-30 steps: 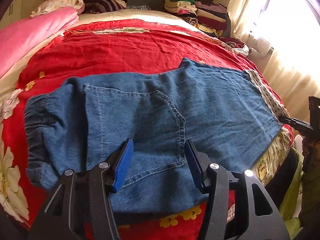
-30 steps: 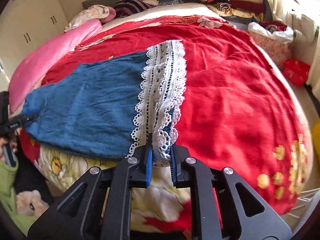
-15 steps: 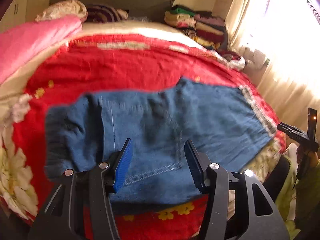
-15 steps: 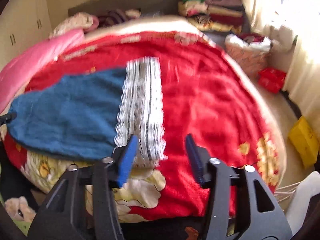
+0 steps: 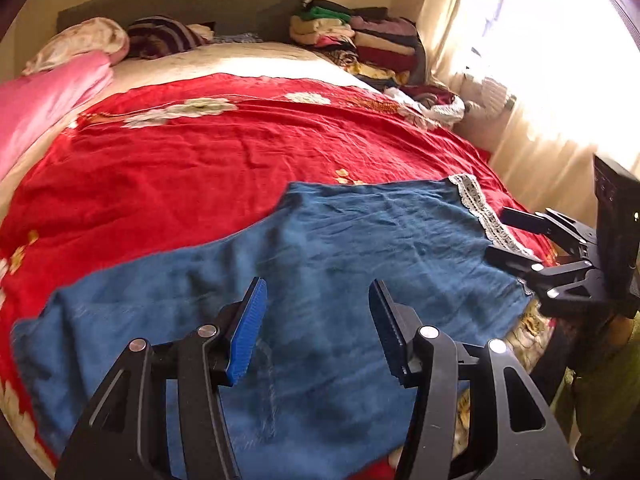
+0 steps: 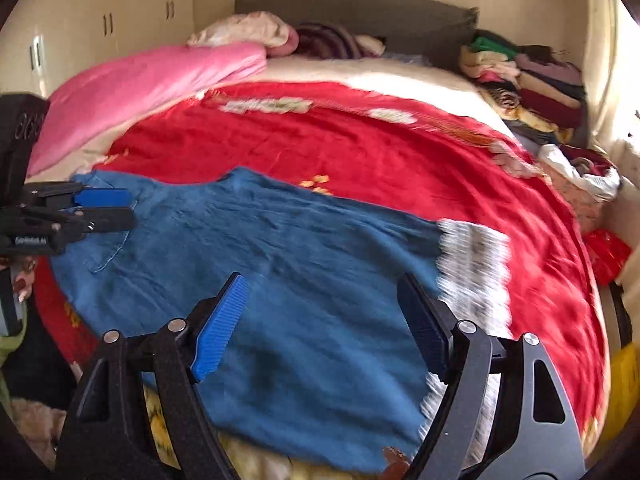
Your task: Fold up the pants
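Both of the 2 views look along their own fingers from the bed's near edge toward the headboard. The left wrist view sits low and close over the pants, whose cloth fills the gap between its spread jaws, with the lace hem far right of them. The right wrist view hangs equally near over the leg end, lace hem just beyond its right jaw. Both share the pants, the red bedspread ahead of the jaws, and the stacked clothes beyond on the right. Each view catches the other gripper at its frame edge.
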Demonstrator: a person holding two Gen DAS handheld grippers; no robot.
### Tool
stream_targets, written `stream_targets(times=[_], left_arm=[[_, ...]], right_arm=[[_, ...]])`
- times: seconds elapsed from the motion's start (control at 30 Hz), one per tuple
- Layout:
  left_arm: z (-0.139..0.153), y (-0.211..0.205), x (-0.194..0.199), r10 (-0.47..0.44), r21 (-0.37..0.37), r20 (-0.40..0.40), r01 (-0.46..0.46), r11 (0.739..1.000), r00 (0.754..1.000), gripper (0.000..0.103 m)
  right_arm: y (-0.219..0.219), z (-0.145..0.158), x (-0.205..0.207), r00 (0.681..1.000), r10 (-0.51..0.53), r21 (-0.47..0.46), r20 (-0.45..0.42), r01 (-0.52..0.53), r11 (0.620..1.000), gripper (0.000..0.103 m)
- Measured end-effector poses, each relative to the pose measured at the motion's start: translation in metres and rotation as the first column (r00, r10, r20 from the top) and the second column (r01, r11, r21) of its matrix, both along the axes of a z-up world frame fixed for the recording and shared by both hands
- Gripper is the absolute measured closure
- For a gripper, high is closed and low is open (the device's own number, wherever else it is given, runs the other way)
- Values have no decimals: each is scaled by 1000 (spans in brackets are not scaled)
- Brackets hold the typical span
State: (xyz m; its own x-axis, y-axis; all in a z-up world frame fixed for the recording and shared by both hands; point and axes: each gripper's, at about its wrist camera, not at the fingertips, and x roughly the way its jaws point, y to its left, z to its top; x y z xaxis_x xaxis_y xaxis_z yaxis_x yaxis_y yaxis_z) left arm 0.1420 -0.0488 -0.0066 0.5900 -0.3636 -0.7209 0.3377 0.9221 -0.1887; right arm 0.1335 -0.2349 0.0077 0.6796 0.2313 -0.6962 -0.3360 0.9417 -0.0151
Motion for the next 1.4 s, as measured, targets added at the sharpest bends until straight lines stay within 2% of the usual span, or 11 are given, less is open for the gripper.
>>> stream_targets(times=[0.2, 0.3, 0.37, 0.47, 0.57, 0.8, 0.87, 1.03, 1.13, 1.3, 1.4], left_arm=[[-27, 8, 27, 95, 119, -44, -90, 989, 995, 51], [-33, 31, 24, 128, 75, -44, -125, 989, 991, 51], [-36, 41, 19, 135, 63, -37, -132, 989, 990, 51], [-40, 48, 17, 143, 26, -34, -142, 990, 989, 51], [-41, 44, 21, 147, 34, -29, -146, 989, 989, 51], [-34, 42, 17, 162, 23, -28, -161, 987, 986, 50], [-27, 41, 13, 147, 8, -21, -147, 989, 989, 20], [-7, 27, -8, 104, 7, 24, -104, 995, 994, 20], [-6, 13, -26, 46, 33, 35, -47, 998, 998, 11], [-24, -10, -46, -30, 120, 7, 29, 992, 1000, 11], [-47, -17, -47, -23, 191, -26, 27, 981, 999, 9]], right_arm=[[9, -29, 37, 996, -27, -55, -83, 23, 998, 30], [-15, -47, 44, 981, -124, -72, -150, 115, 991, 29], [-37, -54, 42, 971, -157, 6, -179, 160, 987, 29], [-43, -55, 36, 971, -164, 28, -175, 172, 985, 29], [-33, -58, 35, 971, -178, -9, -159, 179, 984, 27], [-39, -50, 37, 968, -198, 42, -155, 206, 978, 25], [-41, -37, 28, 971, -198, 77, -132, 209, 975, 22], [-37, -12, -2, 983, -159, 150, -97, 172, 974, 15], [-23, -12, -26, 988, -117, 132, -98, 130, 983, 14], [-15, -28, -45, 983, -113, 70, -143, 124, 990, 13], [-22, -50, -41, 960, -160, 51, -232, 176, 983, 12]])
